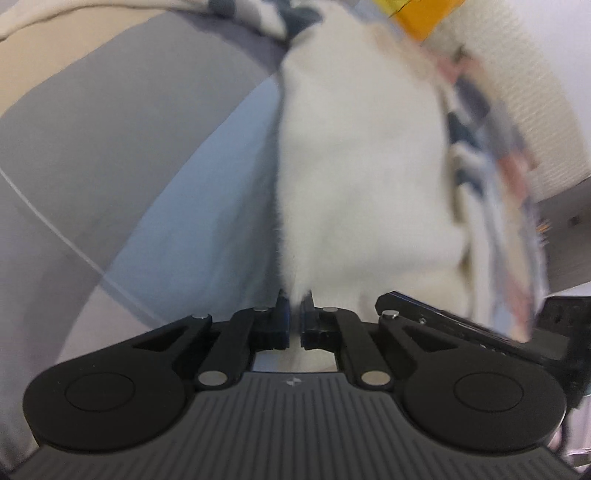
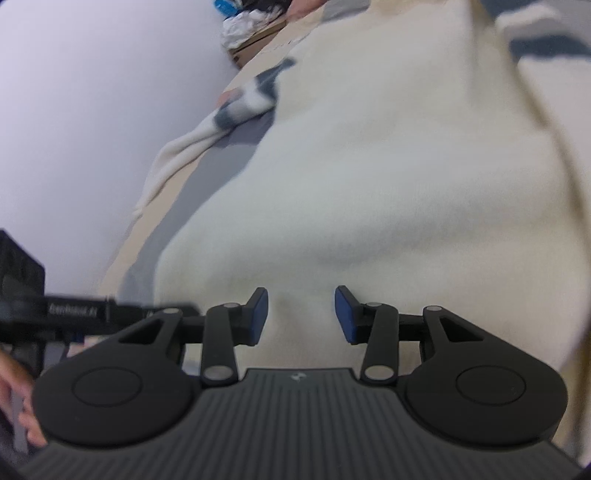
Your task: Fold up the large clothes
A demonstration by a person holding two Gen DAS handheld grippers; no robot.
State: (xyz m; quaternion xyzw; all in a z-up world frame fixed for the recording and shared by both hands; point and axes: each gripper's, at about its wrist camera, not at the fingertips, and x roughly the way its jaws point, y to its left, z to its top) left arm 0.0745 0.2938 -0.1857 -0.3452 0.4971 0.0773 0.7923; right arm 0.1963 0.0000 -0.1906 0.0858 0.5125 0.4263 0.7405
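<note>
Grey, blue and beige bedding (image 1: 122, 155) lies under everything, with a thin white seam crossing it at the left; a white wall (image 2: 85, 110) stands on the far left in the right wrist view. At the far right in the left wrist view I see an orange-yellow box (image 1: 424, 18), with a cream ribbed surface (image 1: 517, 92) running down the right beside it. Far along the wall sits a small heap of clutter (image 2: 251, 18), too blurred to name.

Garment (image 1: 362, 177): cream, fleecy, with dark blue-grey stripes at its edges. It is blurred in both views.

My left gripper (image 1: 294, 314) is pinched tight on a fold of the garment, which rises from the pads (image 1: 282, 317). My right gripper (image 2: 301, 314) stands half-wide over the broad cream panel (image 2: 369, 166), blue pads not pressing on it. The other gripper's black body (image 2: 74, 317) crosses at near left.
</note>
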